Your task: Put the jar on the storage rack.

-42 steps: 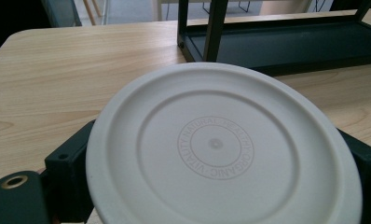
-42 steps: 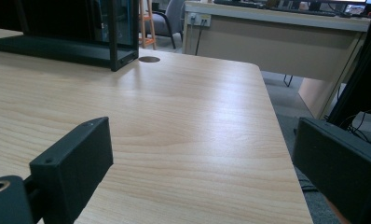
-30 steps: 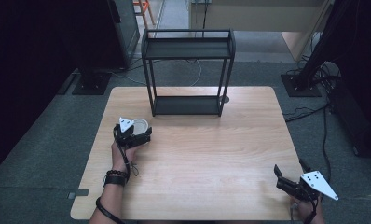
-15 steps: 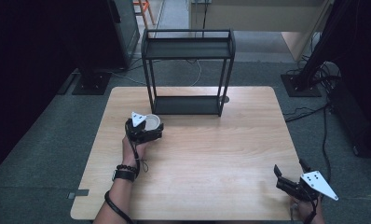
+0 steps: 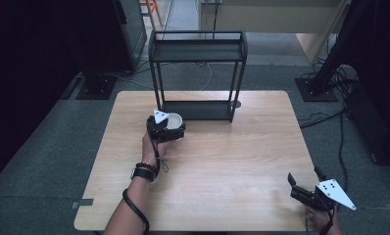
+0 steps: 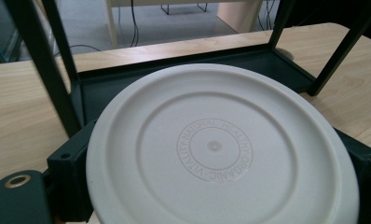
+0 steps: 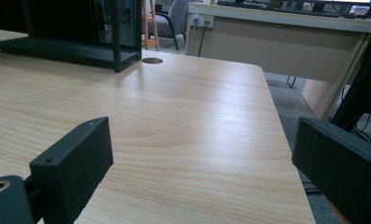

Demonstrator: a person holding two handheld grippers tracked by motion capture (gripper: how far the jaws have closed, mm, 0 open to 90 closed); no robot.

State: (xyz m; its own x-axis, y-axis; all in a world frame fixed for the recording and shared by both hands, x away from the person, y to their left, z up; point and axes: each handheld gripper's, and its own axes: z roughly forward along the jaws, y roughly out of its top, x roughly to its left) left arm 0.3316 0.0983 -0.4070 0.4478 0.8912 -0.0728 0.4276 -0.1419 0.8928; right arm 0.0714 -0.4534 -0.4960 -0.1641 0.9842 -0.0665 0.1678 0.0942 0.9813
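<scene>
My left gripper (image 5: 171, 128) is shut on a round white plastic lid (image 5: 174, 120), held flat just in front of the black metal rack (image 5: 198, 49). In the left gripper view the white lid (image 6: 221, 149) spans both black jaws, with embossed lettering around its centre, and the rack's bottom shelf (image 6: 183, 70) lies right behind it. My right gripper (image 5: 303, 188) rests at the table's near right corner, open with nothing between its jaws. In the right gripper view bare wood shows between the spread jaws of the right gripper (image 7: 207, 163).
The wooden table (image 5: 232, 161) has a small round cable hole (image 5: 237, 104) beside the rack's right leg. The rack has a top shelf (image 5: 198, 50) and a low bottom shelf (image 5: 195, 110). A desk (image 7: 277, 32) and chair stand beyond the table's far edge.
My left gripper has carried the white lid forward and to the right, closer to the rack's bottom shelf. The right gripper has stayed where it was.
</scene>
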